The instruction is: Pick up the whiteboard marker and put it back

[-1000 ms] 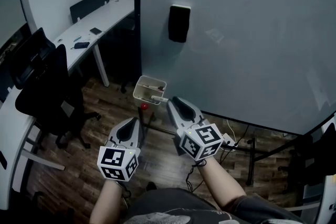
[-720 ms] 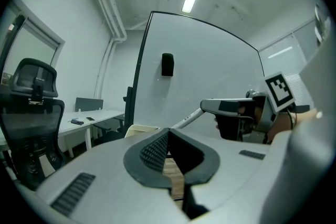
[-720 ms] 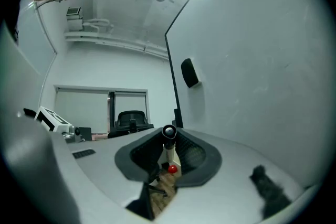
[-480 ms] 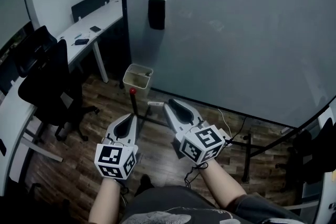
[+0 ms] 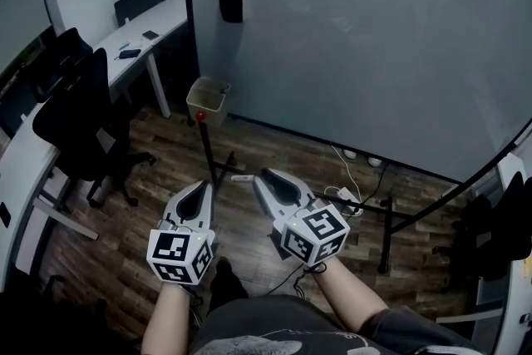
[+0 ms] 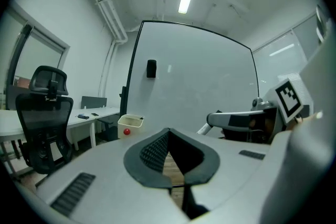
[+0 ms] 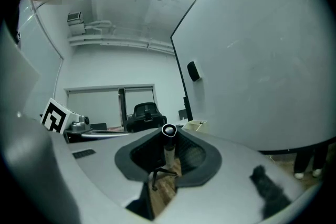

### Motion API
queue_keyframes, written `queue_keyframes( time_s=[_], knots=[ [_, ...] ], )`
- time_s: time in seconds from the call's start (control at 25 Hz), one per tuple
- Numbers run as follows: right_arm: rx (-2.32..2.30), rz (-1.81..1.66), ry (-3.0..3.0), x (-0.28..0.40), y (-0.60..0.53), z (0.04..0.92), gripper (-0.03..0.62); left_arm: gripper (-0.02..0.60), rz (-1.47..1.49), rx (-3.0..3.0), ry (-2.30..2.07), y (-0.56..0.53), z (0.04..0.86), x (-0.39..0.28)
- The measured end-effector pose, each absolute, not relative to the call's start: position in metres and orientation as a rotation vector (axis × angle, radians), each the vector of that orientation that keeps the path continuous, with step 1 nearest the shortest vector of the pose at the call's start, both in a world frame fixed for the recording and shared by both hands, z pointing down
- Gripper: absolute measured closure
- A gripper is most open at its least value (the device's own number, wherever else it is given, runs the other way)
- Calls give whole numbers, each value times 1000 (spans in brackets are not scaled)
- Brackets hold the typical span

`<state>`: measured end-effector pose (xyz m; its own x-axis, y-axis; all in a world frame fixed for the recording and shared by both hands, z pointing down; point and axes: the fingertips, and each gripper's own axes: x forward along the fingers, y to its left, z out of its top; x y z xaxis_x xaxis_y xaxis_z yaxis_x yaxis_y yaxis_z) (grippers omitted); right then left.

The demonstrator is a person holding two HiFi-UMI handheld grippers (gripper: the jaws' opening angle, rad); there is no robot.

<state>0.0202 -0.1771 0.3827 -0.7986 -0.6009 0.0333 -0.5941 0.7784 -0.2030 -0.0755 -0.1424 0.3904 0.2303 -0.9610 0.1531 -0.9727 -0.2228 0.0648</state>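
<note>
Glossy whiteboard (image 5: 374, 37), wood-plank floor (image 5: 274, 145), smooth plastic whiteboard marker (image 7: 168, 149).

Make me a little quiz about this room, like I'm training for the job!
1. Which hand-held gripper holds the whiteboard marker? A) left B) right C) neither
2. True or false: the black eraser lies on the floor.
3. Fill in: the round knob just below the cream tray is coloured ____.

Key: 1 B, the right hand-held gripper; 2 false, it sticks on the whiteboard; 3 red.
</note>
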Motion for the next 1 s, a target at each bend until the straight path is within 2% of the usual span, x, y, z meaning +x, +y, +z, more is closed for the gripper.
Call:
queue_keyframes(
  time_s=[0.48, 1.0],
  knots=[
    [-996, -363, 2961, 49, -121, 405, 514, 568, 123, 2311, -1849, -86, 407, -48],
    [-978, -396, 2961, 44, -122, 413, 514, 568, 154, 2287, -1870, -78, 419, -57]
  ],
)
